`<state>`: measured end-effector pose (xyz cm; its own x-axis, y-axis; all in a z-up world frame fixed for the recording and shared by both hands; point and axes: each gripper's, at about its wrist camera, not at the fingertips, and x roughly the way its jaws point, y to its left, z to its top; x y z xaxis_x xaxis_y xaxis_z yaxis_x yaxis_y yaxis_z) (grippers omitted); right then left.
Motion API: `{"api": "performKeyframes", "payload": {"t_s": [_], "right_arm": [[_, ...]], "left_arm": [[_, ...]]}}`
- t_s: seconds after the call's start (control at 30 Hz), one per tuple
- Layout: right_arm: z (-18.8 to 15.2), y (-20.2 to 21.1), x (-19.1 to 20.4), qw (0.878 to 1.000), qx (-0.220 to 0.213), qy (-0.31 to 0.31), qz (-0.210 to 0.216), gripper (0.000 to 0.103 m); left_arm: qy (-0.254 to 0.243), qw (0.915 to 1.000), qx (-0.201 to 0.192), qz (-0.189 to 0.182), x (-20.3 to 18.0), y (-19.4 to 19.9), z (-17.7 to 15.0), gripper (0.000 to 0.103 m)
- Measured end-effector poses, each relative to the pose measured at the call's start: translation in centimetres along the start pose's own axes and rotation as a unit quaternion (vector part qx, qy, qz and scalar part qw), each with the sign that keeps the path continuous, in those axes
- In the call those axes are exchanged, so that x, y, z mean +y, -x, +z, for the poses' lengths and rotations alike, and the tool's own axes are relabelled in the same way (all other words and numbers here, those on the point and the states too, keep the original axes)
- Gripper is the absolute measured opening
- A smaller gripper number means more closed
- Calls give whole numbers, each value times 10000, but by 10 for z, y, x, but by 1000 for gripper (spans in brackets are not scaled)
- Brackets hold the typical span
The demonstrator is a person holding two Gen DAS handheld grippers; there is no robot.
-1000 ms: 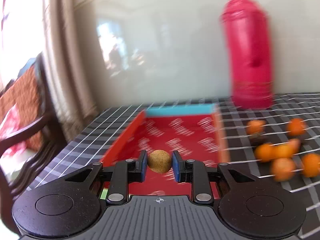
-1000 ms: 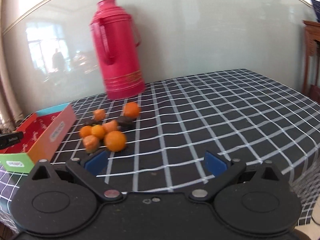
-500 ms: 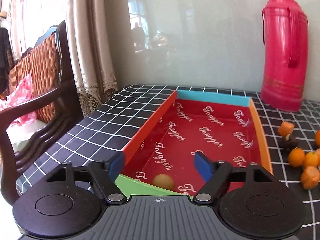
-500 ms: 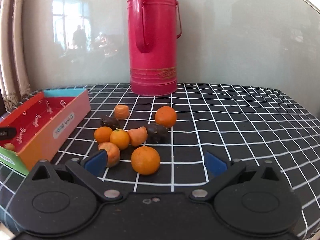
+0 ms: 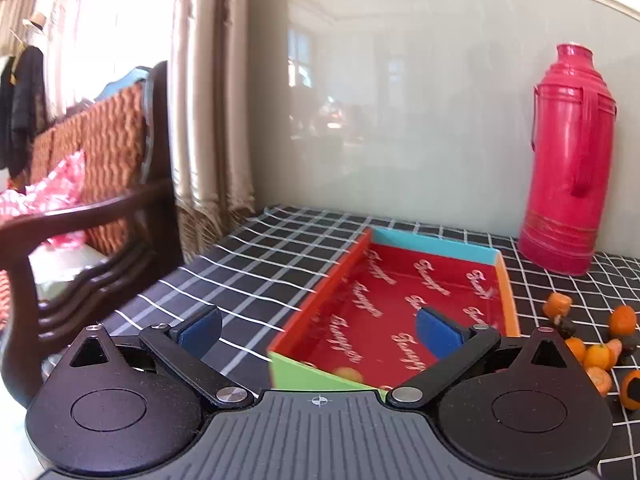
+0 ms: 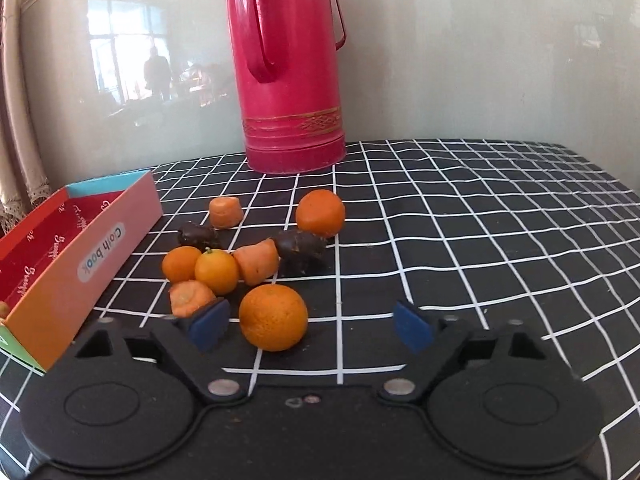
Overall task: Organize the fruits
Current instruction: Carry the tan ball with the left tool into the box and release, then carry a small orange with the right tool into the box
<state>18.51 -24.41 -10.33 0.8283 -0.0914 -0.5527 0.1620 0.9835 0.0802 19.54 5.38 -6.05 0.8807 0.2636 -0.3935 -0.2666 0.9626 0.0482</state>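
Two claws hang wide apart and hold nothing. At left, the left claw [image 5: 318, 330] hovers over the red box's [image 5: 436, 246] near end, where one yellowish fruit [image 5: 347, 373] lies. Rightward, the right claw [image 6: 310, 326] frames the nearest orange [image 6: 273, 317] on the checked worktop [image 6: 480, 220], the fruit pile [image 6: 224, 264] beyond, pink thermos [image 6: 288, 68] farthest.

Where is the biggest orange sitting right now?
In the right wrist view, the biggest orange lies on the checked tablecloth between the open right gripper fingers, nearer the left one, in front of the fruit cluster.
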Motion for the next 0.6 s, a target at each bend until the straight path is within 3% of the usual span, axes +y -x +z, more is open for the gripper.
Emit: {"api": "performKeyframes", "payload": {"t_s": [0.13, 0.27, 0.4, 0.6], "right_arm": [[0, -5, 2, 9999, 20, -43, 139, 61], [-2, -3, 13, 9994, -40, 169, 286, 31], [-3, -1, 23, 9993, -110, 319, 188, 30], [2, 9, 24, 9969, -420, -4, 659, 29]], "left_arm": [[54, 9999, -44, 147, 13, 8, -4, 103], [190, 9994, 74, 293, 27, 6, -8, 103], [460, 9977, 200, 462, 44, 0, -9, 103], [727, 9947, 282, 668, 63, -7, -12, 103]]}}
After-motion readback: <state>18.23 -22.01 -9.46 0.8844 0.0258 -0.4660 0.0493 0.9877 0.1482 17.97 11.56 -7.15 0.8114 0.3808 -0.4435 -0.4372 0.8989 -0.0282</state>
